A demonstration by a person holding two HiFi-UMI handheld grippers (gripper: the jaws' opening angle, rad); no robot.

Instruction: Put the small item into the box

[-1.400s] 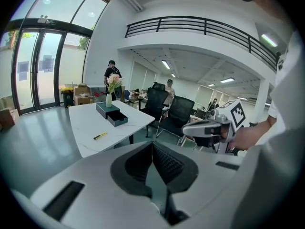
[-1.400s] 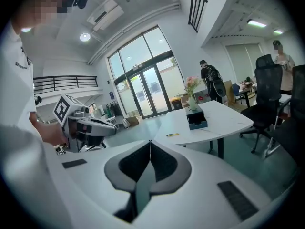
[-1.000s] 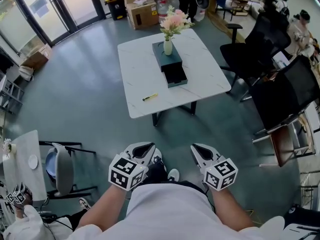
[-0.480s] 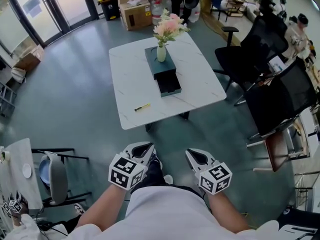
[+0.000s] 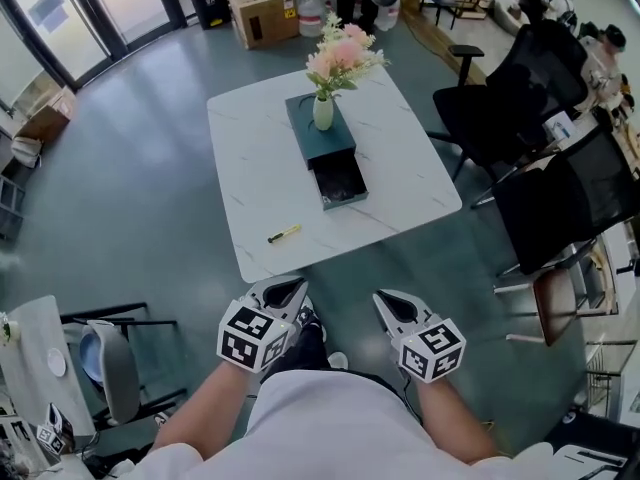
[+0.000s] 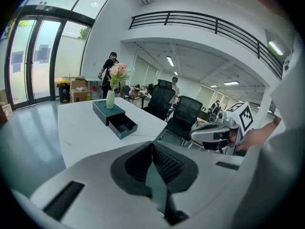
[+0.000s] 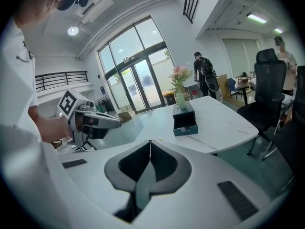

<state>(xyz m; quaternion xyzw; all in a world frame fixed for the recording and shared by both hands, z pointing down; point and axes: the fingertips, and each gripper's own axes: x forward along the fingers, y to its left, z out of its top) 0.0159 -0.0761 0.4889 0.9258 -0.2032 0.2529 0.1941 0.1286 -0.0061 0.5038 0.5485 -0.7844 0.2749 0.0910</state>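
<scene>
Left gripper [image 5: 284,290] and right gripper [image 5: 392,302] are held pressed together, empty, before the table [image 5: 410,173]; the item [image 5: 283,234] is laid near the box [image 5: 312,140].

White marble table [image 5: 405,163]: teal box [image 5: 318,146], small yellow item [image 5: 284,234] apart.

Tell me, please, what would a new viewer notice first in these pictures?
First, the white table in the middle: a teal box with its drawer open stands on it, carrying a vase of pink flowers. A small yellow item lies by the table's front edge. Below, the left hand-held gripper and right hand-held gripper are shut, empty, short of the table.
</scene>
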